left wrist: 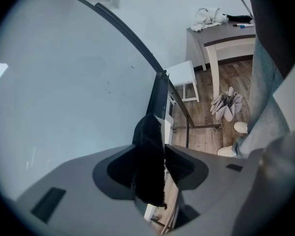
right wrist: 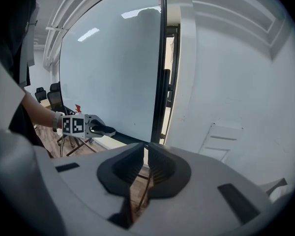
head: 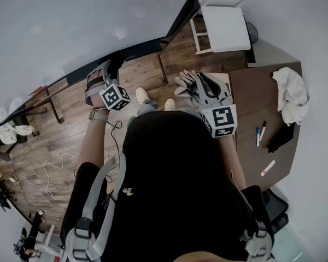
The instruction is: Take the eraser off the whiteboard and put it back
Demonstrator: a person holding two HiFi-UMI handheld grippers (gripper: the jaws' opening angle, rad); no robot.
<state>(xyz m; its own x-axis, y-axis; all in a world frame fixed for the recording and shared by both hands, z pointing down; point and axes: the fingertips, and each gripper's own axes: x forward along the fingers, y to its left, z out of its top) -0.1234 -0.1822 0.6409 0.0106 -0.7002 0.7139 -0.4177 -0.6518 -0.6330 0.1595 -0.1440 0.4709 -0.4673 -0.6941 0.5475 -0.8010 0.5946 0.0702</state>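
A black eraser (left wrist: 148, 166) sits between the jaws of my left gripper (left wrist: 162, 151), which is shut on it. The eraser is right beside the whiteboard (left wrist: 64, 82), near its dark lower frame. In the head view the left gripper (head: 106, 78) reaches toward the board's bottom edge, the eraser (head: 116, 65) dark at its tip. The right gripper view shows the same gripper (right wrist: 96, 129) with the eraser (right wrist: 104, 130) held against the whiteboard (right wrist: 113, 73). My right gripper (right wrist: 147, 149) is shut with nothing in it, off to the right (head: 205, 86).
A brown table (head: 251, 91) at the right carries a white cloth (head: 292, 94), markers (head: 259, 134) and a black item (head: 281, 137). A white stool (head: 224, 29) stands by the wall. Cables (head: 54, 168) trail over the wooden floor.
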